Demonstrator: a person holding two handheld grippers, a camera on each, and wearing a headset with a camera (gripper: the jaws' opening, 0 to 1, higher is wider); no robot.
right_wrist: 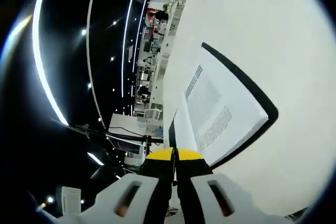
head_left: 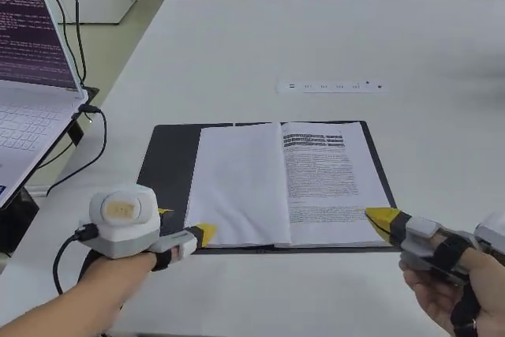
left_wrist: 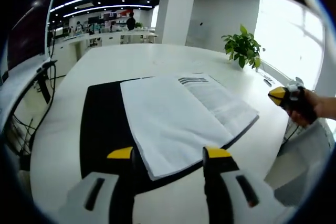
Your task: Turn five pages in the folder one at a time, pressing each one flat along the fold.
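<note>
Black rectangular folder cover (head_left: 167, 165) looked matt, gave no glare. White paper pages (head_left: 237, 183) looked matt and smooth; right-hand sheet carried dark print. White worktop (head_left: 260, 45) was smooth, with soft sheen toward far edge. Left gripper (head_left: 185, 223) had smooth pale-grey plastic body and matt yellow tips. Right gripper (head_left: 381, 220) showed same grey plastic and yellow tips.

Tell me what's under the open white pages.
A black folder cover lies under the pages, showing as a wide strip on their left and a thin edge on the right. Its middle and any binding are hidden by the paper.
</note>
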